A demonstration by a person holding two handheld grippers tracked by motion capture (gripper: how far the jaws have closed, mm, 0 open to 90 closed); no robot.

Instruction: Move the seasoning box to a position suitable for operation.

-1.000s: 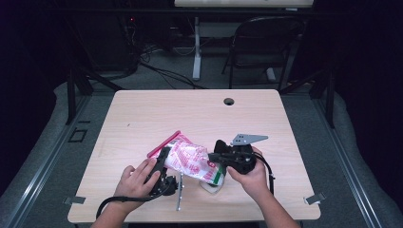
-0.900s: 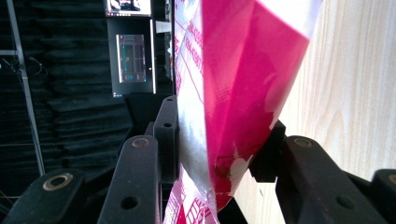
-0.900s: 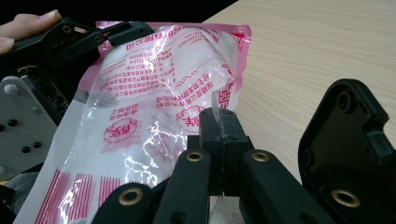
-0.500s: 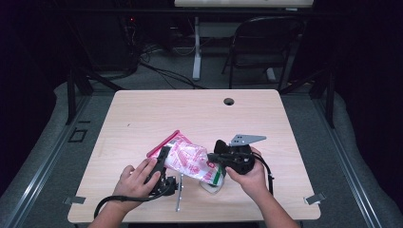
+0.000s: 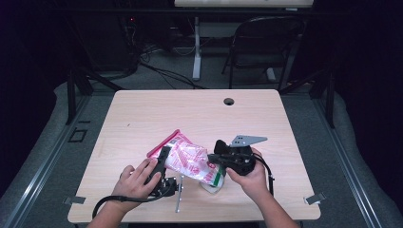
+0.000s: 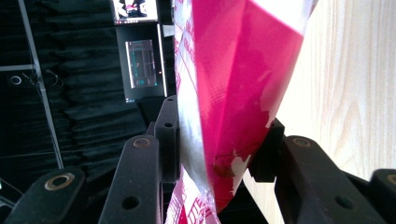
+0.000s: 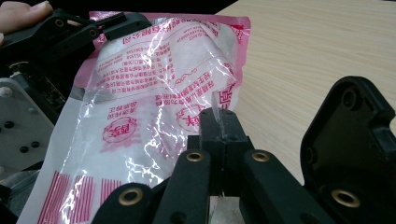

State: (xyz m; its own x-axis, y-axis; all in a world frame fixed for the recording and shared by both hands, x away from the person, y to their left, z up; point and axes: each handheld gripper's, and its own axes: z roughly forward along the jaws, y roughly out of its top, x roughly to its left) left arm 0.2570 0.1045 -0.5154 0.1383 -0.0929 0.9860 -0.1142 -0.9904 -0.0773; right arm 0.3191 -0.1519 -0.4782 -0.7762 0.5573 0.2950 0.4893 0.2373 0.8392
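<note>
A pink-and-white printed plastic bag [image 5: 187, 159] is held up over the front middle of the wooden table [image 5: 190, 114]. My left gripper [image 5: 163, 160] is shut on the bag's left, pink-edged end. In the left gripper view its pads [image 6: 170, 135] pinch the pink film of the bag [image 6: 233, 70]. My right gripper [image 5: 214, 159] is shut on the bag's right side. In the right gripper view its closed tips [image 7: 219, 128] clamp a thin clear fold of the bag [image 7: 159, 88], and the left gripper [image 7: 91, 25] shows beyond. A white and green part [image 5: 215, 181] hangs below the bag.
A round cable hole [image 5: 229, 101] sits near the table's far edge. A folding chair [image 5: 266, 42] and a desk leg [image 5: 196, 52] stand behind the table. Metal clamps [image 5: 75, 200] [image 5: 313, 199] mark the front corners. Bare wood lies beyond the bag.
</note>
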